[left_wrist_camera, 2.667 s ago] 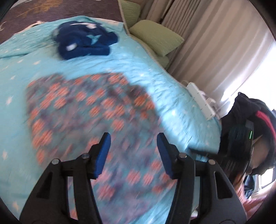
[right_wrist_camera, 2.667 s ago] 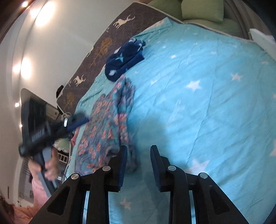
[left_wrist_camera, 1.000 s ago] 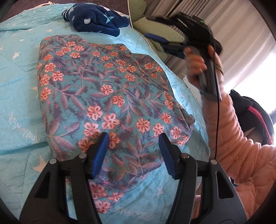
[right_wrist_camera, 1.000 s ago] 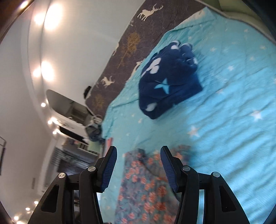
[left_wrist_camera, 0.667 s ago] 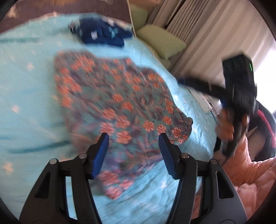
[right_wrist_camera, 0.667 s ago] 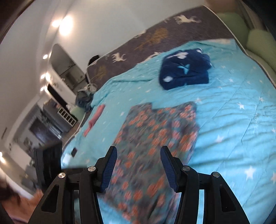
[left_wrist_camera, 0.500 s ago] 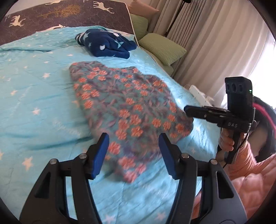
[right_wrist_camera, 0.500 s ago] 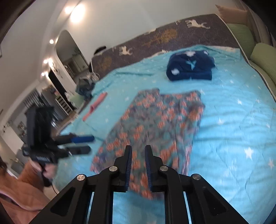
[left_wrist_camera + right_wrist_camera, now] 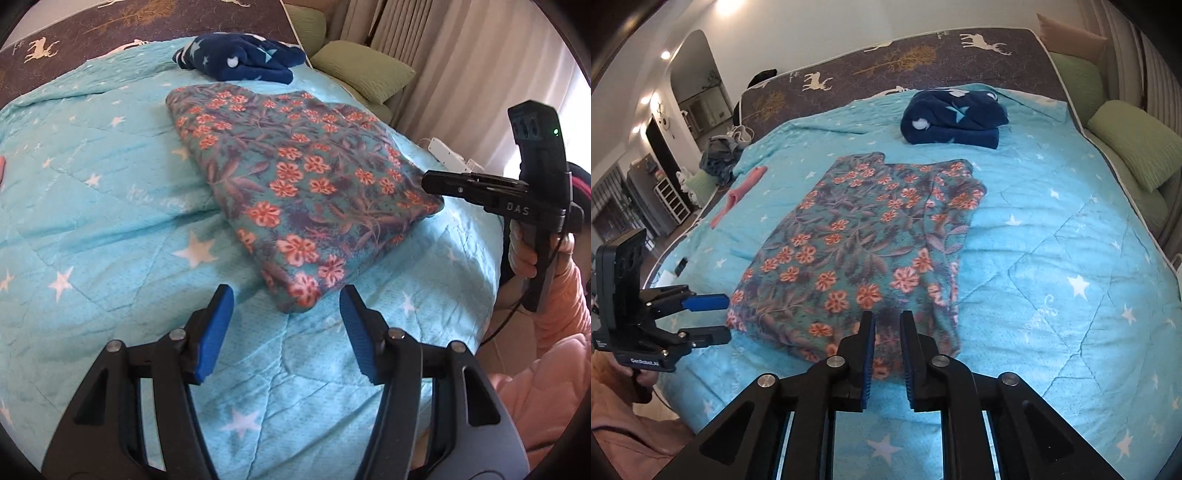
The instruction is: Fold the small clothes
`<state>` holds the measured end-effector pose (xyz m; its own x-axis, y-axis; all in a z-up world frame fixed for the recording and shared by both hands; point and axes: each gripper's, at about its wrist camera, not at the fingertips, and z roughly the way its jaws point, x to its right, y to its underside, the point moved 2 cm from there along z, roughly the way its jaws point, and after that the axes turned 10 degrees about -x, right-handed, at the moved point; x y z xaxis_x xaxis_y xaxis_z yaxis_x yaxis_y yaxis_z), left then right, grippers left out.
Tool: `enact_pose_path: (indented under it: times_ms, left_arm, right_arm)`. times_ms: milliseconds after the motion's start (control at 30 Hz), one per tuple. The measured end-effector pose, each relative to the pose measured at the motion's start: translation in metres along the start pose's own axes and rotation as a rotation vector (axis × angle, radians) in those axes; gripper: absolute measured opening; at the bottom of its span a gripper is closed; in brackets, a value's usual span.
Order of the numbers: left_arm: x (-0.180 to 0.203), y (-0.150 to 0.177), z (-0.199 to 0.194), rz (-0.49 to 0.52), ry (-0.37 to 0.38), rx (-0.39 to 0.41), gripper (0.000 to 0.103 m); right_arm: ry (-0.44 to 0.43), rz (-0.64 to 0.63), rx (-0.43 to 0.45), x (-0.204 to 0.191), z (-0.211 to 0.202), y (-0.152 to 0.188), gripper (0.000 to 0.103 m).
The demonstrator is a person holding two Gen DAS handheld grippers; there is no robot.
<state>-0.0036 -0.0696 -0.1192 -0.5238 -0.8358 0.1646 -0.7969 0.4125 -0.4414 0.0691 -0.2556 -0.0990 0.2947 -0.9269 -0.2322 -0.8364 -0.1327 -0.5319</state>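
A floral garment (image 9: 295, 166) (image 9: 849, 240), teal with orange flowers, lies folded flat on the turquoise star-print bedcover (image 9: 92, 221) (image 9: 1071, 240). My left gripper (image 9: 286, 306) (image 9: 707, 318) is open just short of the garment's near left corner, and nothing sits between its blue pads. My right gripper (image 9: 887, 321) (image 9: 424, 181) hovers at the garment's near right corner. It is closed down to a narrow slit with nothing in it. A hand (image 9: 521, 254) in a pink sleeve holds it.
A folded navy star-print blanket (image 9: 240, 59) (image 9: 953, 114) lies beyond the garment near the headboard. Green pillows (image 9: 362, 70) (image 9: 1134, 144) line the right side by the curtains. A pink cloth (image 9: 738, 195) lies at the bed's left edge, and a white power strip (image 9: 445, 153) sits beyond the right edge.
The right gripper swung back from the garment's far end to its near right corner and shut. The left gripper drew back, so the garment's near corner now lies just ahead of it.
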Motion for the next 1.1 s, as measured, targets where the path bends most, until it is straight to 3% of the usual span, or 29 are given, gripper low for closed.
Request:
enact_pose_path:
  times_ms: [200, 367, 533, 633, 733, 867, 1000, 1100]
  left_arm:
    - [-0.002, -0.001, 0.011, -0.012, -0.057, -0.002, 0.061]
    - [-0.035, 0.008, -0.001, -0.128, 0.023, 0.002, 0.060]
    - [-0.027, 0.015, -0.006, -0.092, -0.035, -0.001, 0.060]
    - [-0.022, 0.012, -0.015, -0.102, 0.018, -0.001, 0.060]
    - [-0.021, 0.001, -0.030, -0.115, 0.097, 0.044, 0.062]
    - [-0.025, -0.019, -0.032, -0.140, 0.104, 0.090, 0.069]
    - [-0.031, -0.026, -0.004, -0.189, 0.118, 0.015, 0.069]
    - [-0.033, -0.021, 0.013, -0.213, 0.123, -0.034, 0.069]
  right_arm:
    - [0.000, 0.040, -0.046, 0.001, 0.015, 0.011, 0.022]
    - [-0.053, 0.079, -0.047, 0.012, 0.014, 0.020, 0.022]
    - [-0.023, 0.051, -0.062, 0.007, 0.011, 0.019, 0.024]
    - [-0.041, 0.068, -0.066, 0.009, 0.009, 0.017, 0.026]
    - [-0.051, 0.072, -0.048, 0.008, 0.002, 0.012, 0.035]
    - [-0.066, 0.096, 0.003, 0.011, -0.005, 0.003, 0.047]
    - [-0.065, 0.171, 0.016, 0.025, -0.003, 0.002, 0.050]
    - [-0.024, 0.225, -0.057, 0.040, 0.014, 0.008, 0.051]
